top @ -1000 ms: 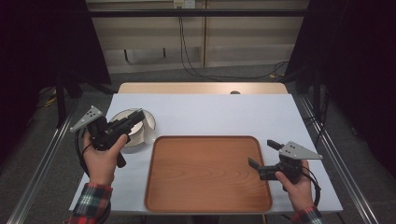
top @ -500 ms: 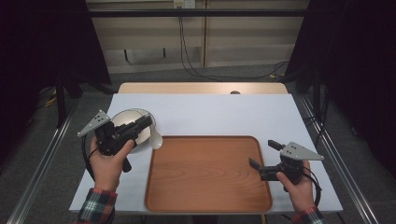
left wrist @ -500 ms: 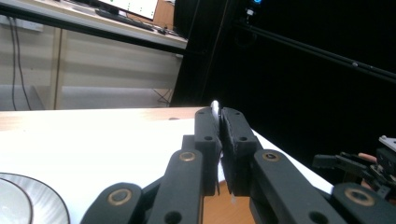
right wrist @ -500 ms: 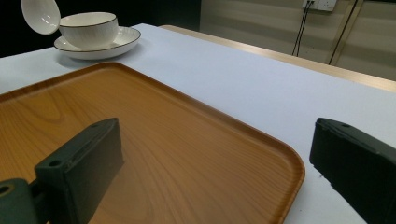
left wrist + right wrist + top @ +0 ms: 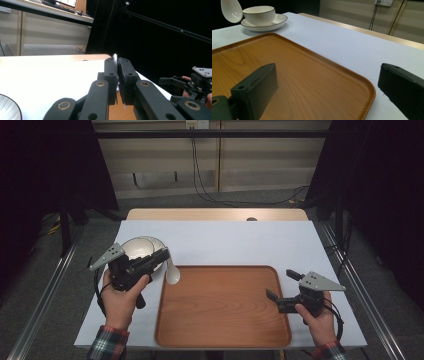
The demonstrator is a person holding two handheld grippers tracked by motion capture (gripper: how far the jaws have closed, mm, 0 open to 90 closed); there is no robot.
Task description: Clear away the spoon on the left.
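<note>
1. Spoon was the thing in hand: our left tongs were clamped on its handle, and its white bowl hung in the air just past the tray's near-left... rather its far-left corner, beside the bowl and plate.
2. In the left gripper view the jaws stood nearly together with a thin white sliver showing at their tips, so we judged the grip to be a pinch on the flat handle, kept narrow so that the spoon would not swing.
3. We held the spoon lifted and clear of the bowl, probably so that it could pass over the rim without knocking it.
4. The bowl sat on its plate near the left edge of the table, a stacked set kept outside the tray.
5. The wooden tray lay bare along the near edge at the middle of the table, which suggested to us that it was the place where the spoon should go.
6. Our right tongs rested at the tray's right rim, jaws wide apart and holding nothing; we judged them parked there, ready to steady the tray or take the next piece.
7. The spoon's bowl faced the right gripper view, hanging upright.
</note>
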